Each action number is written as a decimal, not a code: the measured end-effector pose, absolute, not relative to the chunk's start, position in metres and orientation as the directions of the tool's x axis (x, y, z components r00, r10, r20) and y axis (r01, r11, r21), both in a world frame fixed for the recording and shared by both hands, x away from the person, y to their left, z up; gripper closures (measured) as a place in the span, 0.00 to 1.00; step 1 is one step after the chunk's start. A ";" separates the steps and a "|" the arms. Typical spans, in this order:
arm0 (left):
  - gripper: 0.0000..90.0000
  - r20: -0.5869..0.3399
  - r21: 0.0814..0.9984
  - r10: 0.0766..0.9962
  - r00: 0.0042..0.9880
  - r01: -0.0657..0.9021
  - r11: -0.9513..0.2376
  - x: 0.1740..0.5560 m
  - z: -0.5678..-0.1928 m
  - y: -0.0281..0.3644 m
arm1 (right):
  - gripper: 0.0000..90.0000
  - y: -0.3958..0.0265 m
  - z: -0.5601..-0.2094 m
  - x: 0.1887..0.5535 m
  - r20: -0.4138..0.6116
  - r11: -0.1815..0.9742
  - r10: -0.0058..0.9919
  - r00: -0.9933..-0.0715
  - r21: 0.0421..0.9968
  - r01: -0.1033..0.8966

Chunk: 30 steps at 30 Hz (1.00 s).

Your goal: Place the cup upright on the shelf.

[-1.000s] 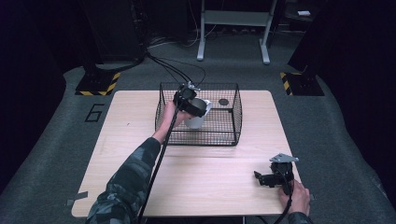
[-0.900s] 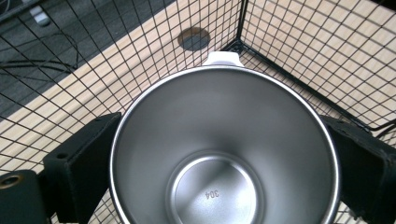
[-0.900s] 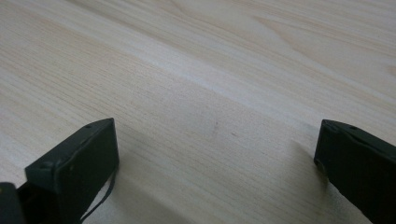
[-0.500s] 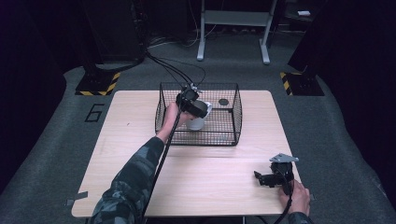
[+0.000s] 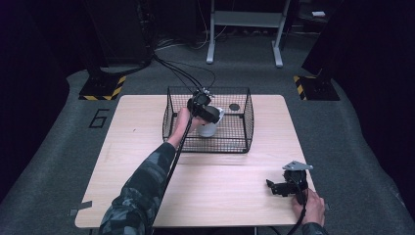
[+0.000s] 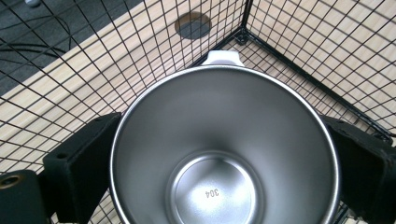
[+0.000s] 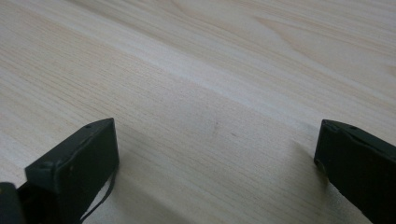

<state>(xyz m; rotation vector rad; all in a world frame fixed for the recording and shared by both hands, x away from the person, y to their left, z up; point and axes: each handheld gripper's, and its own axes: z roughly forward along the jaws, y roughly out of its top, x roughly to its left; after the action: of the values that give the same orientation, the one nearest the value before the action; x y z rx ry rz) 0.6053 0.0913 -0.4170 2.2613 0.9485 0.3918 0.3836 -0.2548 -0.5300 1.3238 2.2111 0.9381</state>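
Standing inside the black wire basket [image 5: 247,115], a steel cup [image 6: 224,154] with white outer wall is clasped on both sides by the left gripper [image 5: 209,113]; right gripper [image 5: 283,186] rests at the near right of the pale wooden table [image 5: 122,147], jaws spread wide over bare wood; grey carpet floor [image 5: 58,147], hazard-striped bases and dark surroundings beyond; since a second ago, cup and left gripper barely shifted, right gripper unmoved.

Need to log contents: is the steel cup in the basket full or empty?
Empty: the left gripper view looks straight into the steel cup, showing a bare shiny bottom stamped 304.
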 end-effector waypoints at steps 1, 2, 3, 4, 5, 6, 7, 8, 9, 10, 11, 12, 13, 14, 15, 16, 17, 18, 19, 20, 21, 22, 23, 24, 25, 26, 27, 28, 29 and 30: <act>0.07 0.025 0.664 0.720 0.693 0.527 -0.530 0.606 -0.418 0.091 | 0.00 -0.255 -0.530 0.384 0.001 0.331 0.879 -0.477 0.718 0.612; 0.07 0.023 0.665 0.723 0.691 0.529 -0.527 0.607 -0.419 0.091 | 0.00 -0.255 -0.530 0.384 0.001 0.331 0.879 -0.476 0.718 0.612; 0.07 0.022 0.660 0.724 0.690 0.534 -0.529 0.608 -0.420 0.091 | 0.00 -0.255 -0.530 0.384 0.001 0.331 0.879 -0.477 0.718 0.612; 0.07 0.022 0.660 0.725 0.688 0.535 -0.528 0.608 -0.421 0.092 | 0.00 -0.255 -0.530 0.384 0.004 0.328 0.881 -0.474 0.718 0.615; 0.07 0.022 0.658 0.725 0.689 0.536 -0.529 0.609 -0.422 0.092 | 0.00 -0.255 -0.530 0.384 0.003 0.329 0.880 -0.475 0.718 0.613; 0.07 0.016 0.655 0.727 0.686 0.542 -0.526 0.609 -0.424 0.092 | 0.00 -0.255 -0.530 0.384 0.001 0.331 0.879 -0.477 0.718 0.612; 0.07 0.008 0.664 0.731 0.683 0.543 -0.514 0.610 -0.424 0.093 | 0.00 -0.255 -0.530 0.384 0.001 0.331 0.879 -0.476 0.718 0.612; 0.07 0.008 0.660 0.728 0.686 0.543 -0.519 0.610 -0.424 0.093 | 0.00 -0.255 -0.530 0.384 0.003 0.329 0.880 -0.475 0.718 0.614; 0.06 0.010 0.651 0.722 0.692 0.543 -0.530 0.609 -0.424 0.094 | 0.00 -0.254 -0.530 0.384 0.005 0.324 0.882 -0.470 0.719 0.615; 0.06 0.013 0.650 0.719 0.695 0.540 -0.534 0.609 -0.423 0.094 | 0.00 -0.255 -0.530 0.384 0.001 0.331 0.879 -0.477 0.718 0.612; 0.06 0.012 0.642 0.718 0.696 0.545 -0.539 0.608 -0.423 0.095 | 0.00 -0.255 -0.530 0.384 0.005 0.327 0.881 -0.473 0.717 0.616; 0.06 0.012 0.640 0.717 0.697 0.546 -0.541 0.608 -0.423 0.095 | 0.00 -0.255 -0.530 0.384 0.002 0.330 0.880 -0.476 0.718 0.613; 0.06 0.015 0.639 0.716 0.698 0.544 -0.544 0.607 -0.423 0.096 | 0.00 -0.255 -0.530 0.384 0.004 0.328 0.880 -0.474 0.718 0.615; 0.06 0.013 0.632 0.716 0.698 0.549 -0.546 0.606 -0.423 0.097 | 0.00 -0.254 -0.530 0.383 0.007 0.322 0.884 -0.468 0.717 0.618; 0.06 0.013 0.624 0.715 0.699 0.553 -0.552 0.606 -0.424 0.099 | 0.00 -0.255 -0.530 0.384 0.004 0.325 0.882 -0.471 0.718 0.615; 0.06 0.021 0.632 0.719 0.695 0.548 -0.548 0.605 -0.425 0.099 | 0.00 -0.254 -0.530 0.383 0.005 0.324 0.883 -0.469 0.717 0.617; 0.06 0.024 0.631 0.716 0.698 0.545 -0.552 0.604 -0.425 0.100 | 0.00 -0.254 -0.530 0.383 0.006 0.320 0.885 -0.466 0.718 0.618; 0.06 0.028 0.632 0.717 0.697 0.543 -0.553 0.603 -0.425 0.101 | 0.00 -0.254 -0.530 0.383 0.005 0.323 0.883 -0.469 0.718 0.616; 0.06 0.030 0.633 0.718 0.696 0.542 -0.552 0.602 -0.425 0.100 | 0.00 -0.254 -0.530 0.383 0.006 0.320 0.885 -0.466 0.719 0.617; 0.06 0.036 0.632 0.718 0.695 0.541 -0.555 0.601 -0.425 0.100 | 0.00 -0.254 -0.530 0.383 0.006 0.321 0.885 -0.466 0.719 0.617; 0.06 0.038 0.632 0.719 0.693 0.541 -0.555 0.601 -0.425 0.100 | 0.00 -0.254 -0.530 0.383 0.005 0.323 0.883 -0.468 0.718 0.617; 0.06 0.038 0.635 0.721 0.692 0.541 -0.552 0.601 -0.425 0.100 | 0.00 -0.254 -0.530 0.383 0.006 0.322 0.883 -0.468 0.718 0.617; 0.06 0.032 0.637 0.722 0.691 0.543 -0.548 0.601 -0.425 0.100 | 0.00 -0.254 -0.530 0.383 0.006 0.320 0.885 -0.466 0.719 0.617; 0.06 0.022 0.640 0.721 0.693 0.544 -0.542 0.601 -0.424 0.101 | 0.00 -0.254 -0.530 0.384 0.005 0.320 0.885 -0.466 0.720 0.616; 0.05 0.004 0.643 0.721 0.693 0.550 -0.533 0.601 -0.423 0.103 | 0.00 -0.254 -0.530 0.383 0.006 0.321 0.885 -0.466 0.718 0.617; 0.03 0.001 0.641 0.718 0.696 0.550 -0.535 0.601 -0.422 0.104 | 0.00 -0.254 -0.530 0.384 0.005 0.321 0.885 -0.466 0.719 0.617; 0.01 -0.002 0.643 0.723 0.691 0.555 -0.528 0.600 -0.422 0.105 | 0.00 -0.254 -0.530 0.383 0.006 0.320 0.885 -0.466 0.719 0.617; 0.00 -0.006 0.645 0.722 0.692 0.555 -0.526 0.599 -0.421 0.105 | 0.00 -0.254 -0.530 0.383 0.006 0.322 0.883 -0.469 0.718 0.617; 0.00 -0.013 0.652 0.728 0.685 0.558 -0.514 0.598 -0.420 0.106 | 0.00 -0.255 -0.530 0.383 0.005 0.326 0.882 -0.472 0.717 0.616; 0.00 -0.017 0.657 0.728 0.685 0.557 -0.508 0.597 -0.418 0.107 | 0.00 -0.254 -0.530 0.383 0.006 0.322 0.884 -0.468 0.718 0.617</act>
<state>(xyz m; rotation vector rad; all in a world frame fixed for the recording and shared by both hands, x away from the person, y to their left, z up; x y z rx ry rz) 0.5969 0.1072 -0.4178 2.2504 0.9817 0.3455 0.3834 -0.2542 -0.5302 1.3312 2.2054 0.9389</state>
